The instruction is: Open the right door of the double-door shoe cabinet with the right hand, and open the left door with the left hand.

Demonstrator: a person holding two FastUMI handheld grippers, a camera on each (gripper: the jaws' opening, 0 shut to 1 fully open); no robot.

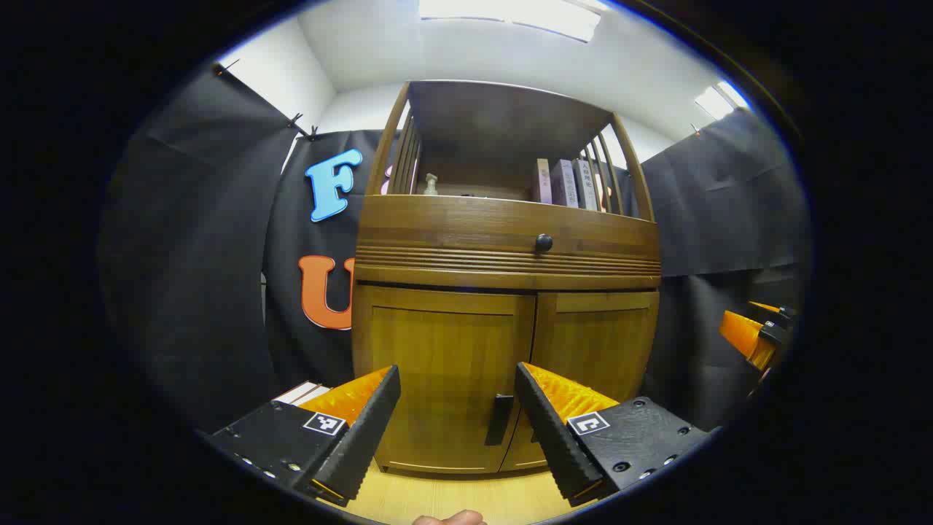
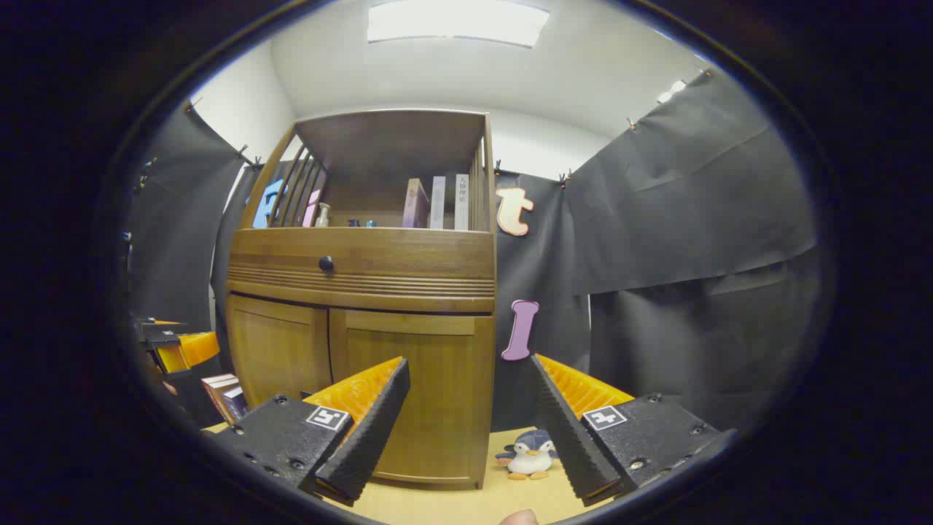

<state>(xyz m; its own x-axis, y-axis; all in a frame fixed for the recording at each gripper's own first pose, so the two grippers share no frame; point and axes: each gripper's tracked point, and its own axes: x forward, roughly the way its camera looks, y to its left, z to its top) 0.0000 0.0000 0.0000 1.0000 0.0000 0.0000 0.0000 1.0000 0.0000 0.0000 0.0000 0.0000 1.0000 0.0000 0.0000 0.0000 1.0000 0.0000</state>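
The wooden shoe cabinet stands straight ahead in the left gripper view, both lower doors closed. A dark handle sits on its left door, beside the centre seam; the right door lies beyond it. My left gripper is open, a short way in front of that handle, touching nothing. In the right gripper view my right gripper is open before the right door, apart from it; the left door is further left. The door handles are hidden there.
A drawer with a round knob runs above the doors, and books stand on the open shelf. A penguin toy sits on the floor right of the cabinet. Stacked books lie at its left. Black cloth walls close in on both sides.
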